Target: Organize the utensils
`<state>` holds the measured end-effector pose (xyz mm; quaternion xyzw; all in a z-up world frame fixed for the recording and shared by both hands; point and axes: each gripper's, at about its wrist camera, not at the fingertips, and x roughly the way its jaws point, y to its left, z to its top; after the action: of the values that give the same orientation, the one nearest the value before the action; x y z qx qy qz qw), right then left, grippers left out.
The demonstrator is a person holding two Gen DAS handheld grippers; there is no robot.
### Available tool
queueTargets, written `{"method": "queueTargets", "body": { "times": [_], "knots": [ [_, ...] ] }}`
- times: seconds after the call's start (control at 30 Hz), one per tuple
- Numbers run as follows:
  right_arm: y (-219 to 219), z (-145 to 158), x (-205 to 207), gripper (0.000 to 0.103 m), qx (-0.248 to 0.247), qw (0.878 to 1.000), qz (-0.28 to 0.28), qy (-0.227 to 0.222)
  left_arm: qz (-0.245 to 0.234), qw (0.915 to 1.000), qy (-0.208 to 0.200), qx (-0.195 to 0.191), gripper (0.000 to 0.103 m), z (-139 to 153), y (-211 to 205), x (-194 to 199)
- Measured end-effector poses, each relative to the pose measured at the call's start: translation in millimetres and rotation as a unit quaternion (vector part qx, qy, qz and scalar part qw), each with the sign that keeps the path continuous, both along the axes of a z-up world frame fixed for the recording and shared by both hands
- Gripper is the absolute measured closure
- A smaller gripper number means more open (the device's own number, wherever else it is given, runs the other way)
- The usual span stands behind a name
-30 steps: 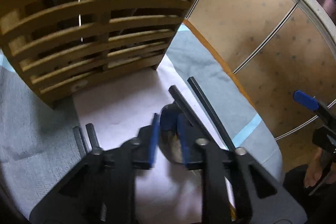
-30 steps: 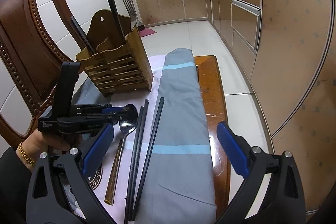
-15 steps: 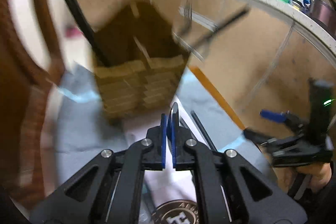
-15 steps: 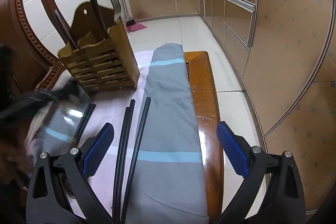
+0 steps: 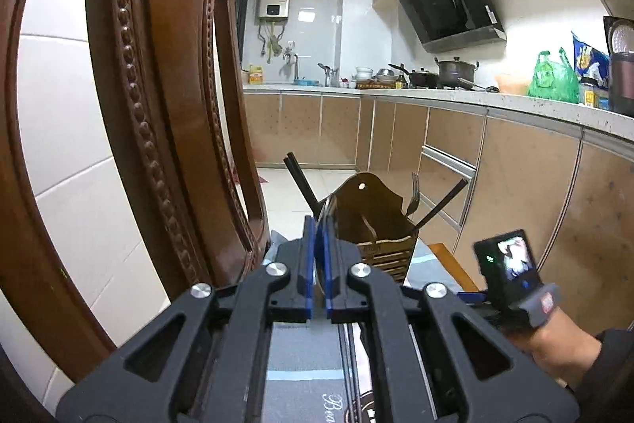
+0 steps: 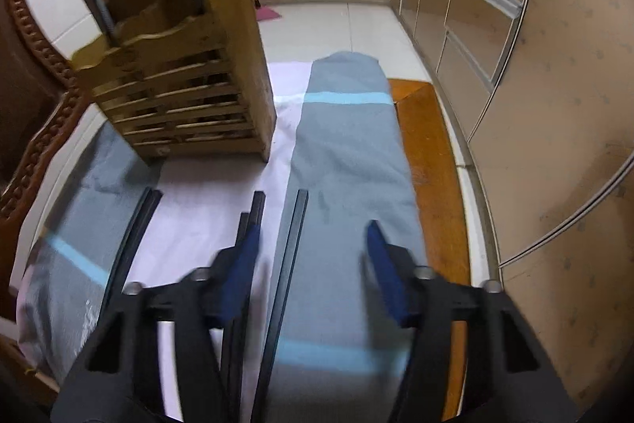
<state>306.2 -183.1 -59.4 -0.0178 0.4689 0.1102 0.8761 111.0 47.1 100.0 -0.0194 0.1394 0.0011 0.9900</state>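
Utensils were split between the holder and the table.

Left wrist view, left to right:
- A carved chair back (image 5: pixel 166 106) filled the left side.
- The left tool (image 5: pixel 320 224) was pinched to a sliver on a thin metal piece seen edge-on, most likely a spoon (image 5: pixel 328 205). It was held up in the air short of the wooden holder (image 5: pixel 380 228).
- The holder already had dark chopsticks and a fork (image 5: pixel 414 195) standing in it.
- Far right, the person's right hand (image 5: pixel 554 339) gripped the other tool's handle.

Right wrist view, left to right:
- The holder stood on the white cloth (image 6: pixel 206 209) at upper left.
- A left pair of chopsticks (image 6: pixel 136 228) lay loose, and a second pair (image 6: pixel 257 205) lay just beside the left pad.
- A single chopstick (image 6: pixel 294 236) lay along the edge of the grey cloth (image 6: pixel 352 145), with bare table (image 6: pixel 428 153) right of that.
- The right tool (image 6: pixel 313 236) pointed down, jaws closing at medium width. The single chopstick was between them, pads not on it yet.

Handling, my guess:
- The chopsticks looked light, stiff and smooth, and prone to roll or slip on soft cloth. They were best pinched across the shaft near mid-length, square to the pads.
- The spoon looked light, rigid and slick. Held by its thin handle it could swivel, so it needed a firm grip until it was over a holder slot.
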Motion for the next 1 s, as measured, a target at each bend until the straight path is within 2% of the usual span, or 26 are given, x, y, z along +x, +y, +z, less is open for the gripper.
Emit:
{"method": "queueTargets", "body": {
  "times": [0.03,0.13,0.27,0.33,0.47,0.57,0.7,0.87,1.0],
  "knots": [
    [1.9,-3.0,5.0,0.068,0.002,1.0,0.002,0.007,0.0,1.0,0.0,-0.003,0.1,0.9,2.2,-1.2],
    [9.7,-9.2,16.4,0.078,-0.003,1.0,0.009,0.021,-0.007,1.0,0.005,-0.003,0.1,-0.5,5.7,0.3],
    [25.5,-21.4,25.2,0.083,-0.02,0.999,0.025,0.041,-0.012,0.9998,0.01,-0.013,0.1,-2.1,7.1,7.3],
    [30.4,-24.3,28.4,0.092,-0.032,0.999,0.025,0.028,-0.014,0.9995,0.017,-0.021,0.1,-2.5,10.2,9.3],
    [27.9,-22.1,32.4,0.096,-0.015,0.999,0.018,0.025,-0.015,0.9992,0.026,-0.026,0.1,-4.5,13.8,11.7],
    [19.8,-1.3,21.6,0.096,0.0,1.0,0.01,0.003,-0.014,0.9992,0.025,-0.029,0.1,-2.3,17.5,8.0],
    [8.7,47.8,-14.7,0.096,0.029,0.998,0.018,-0.047,-0.014,0.9988,0.024,-0.04,0.1,2.4,22.0,1.3],
    [-10.7,107.6,-79.4,0.096,0.063,0.99,0.023,-0.128,-0.011,0.9989,0.019,-0.042,0.1,6.4,21.6,-6.6],
    [-19.3,138.1,-110.4,0.096,0.079,0.983,0.028,-0.162,-0.012,0.9988,0.02,-0.042,0.1,5.9,18.8,-10.9]
  ]
}}
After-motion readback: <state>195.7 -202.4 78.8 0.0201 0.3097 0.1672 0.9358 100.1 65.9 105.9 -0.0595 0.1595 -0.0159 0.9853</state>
